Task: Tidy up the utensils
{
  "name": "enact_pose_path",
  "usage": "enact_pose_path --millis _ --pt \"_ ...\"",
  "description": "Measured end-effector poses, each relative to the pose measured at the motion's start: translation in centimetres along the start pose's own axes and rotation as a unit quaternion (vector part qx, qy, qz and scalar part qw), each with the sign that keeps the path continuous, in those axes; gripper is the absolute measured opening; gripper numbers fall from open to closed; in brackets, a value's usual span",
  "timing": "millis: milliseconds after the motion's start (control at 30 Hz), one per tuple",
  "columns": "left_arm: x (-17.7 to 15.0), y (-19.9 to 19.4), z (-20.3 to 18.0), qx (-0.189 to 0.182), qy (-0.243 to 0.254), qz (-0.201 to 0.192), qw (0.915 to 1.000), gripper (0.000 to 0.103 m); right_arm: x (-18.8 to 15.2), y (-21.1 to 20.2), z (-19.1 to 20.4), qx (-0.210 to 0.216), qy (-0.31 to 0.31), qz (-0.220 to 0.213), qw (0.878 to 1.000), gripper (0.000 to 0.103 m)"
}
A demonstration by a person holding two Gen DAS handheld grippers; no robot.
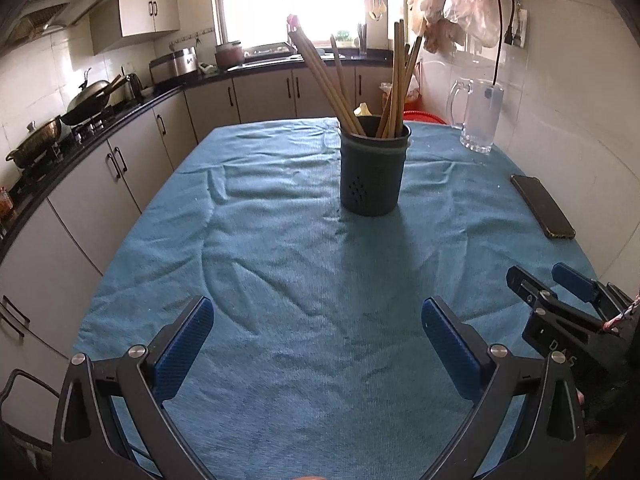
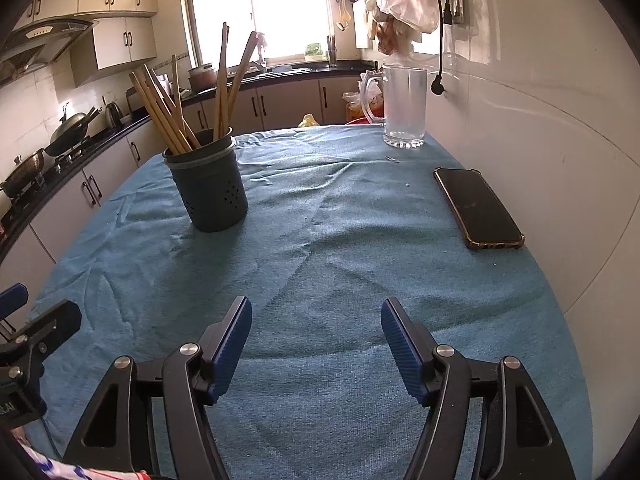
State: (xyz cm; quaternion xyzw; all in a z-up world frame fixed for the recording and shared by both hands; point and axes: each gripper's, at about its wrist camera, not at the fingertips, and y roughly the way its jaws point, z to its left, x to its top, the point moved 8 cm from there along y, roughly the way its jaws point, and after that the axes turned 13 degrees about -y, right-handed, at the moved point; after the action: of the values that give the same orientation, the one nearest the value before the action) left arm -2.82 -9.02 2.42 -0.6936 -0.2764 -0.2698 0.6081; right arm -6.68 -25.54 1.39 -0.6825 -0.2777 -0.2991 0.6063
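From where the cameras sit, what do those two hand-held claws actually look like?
Both look alike. The left gripper and right gripper have black angular plastic frames with silver round bolts, and each finger ends in a ribbed blue pad. White lettering marks the right one's body in the left view. A red-and-white twisted cord hangs beside it.

A dark grey cylindrical utensil holder (image 1: 375, 170), its lower wall perforated with small holes, stands upright on the blue tablecloth (image 1: 280, 280), toward the table's far edge. Wooden chopsticks (image 1: 394, 80) stand inside it, tips down, fanned in two leaning clusters, one to the left and one to the right.
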Motion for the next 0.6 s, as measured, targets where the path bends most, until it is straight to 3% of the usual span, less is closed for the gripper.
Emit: enact_pose_path --millis 600 --pt "-0.7 1.2 0.0 -0.012 -0.011 0.031 0.9994 0.103 0.2 -0.1 0.2 -0.015 -0.013 -0.003 1.000 0.075"
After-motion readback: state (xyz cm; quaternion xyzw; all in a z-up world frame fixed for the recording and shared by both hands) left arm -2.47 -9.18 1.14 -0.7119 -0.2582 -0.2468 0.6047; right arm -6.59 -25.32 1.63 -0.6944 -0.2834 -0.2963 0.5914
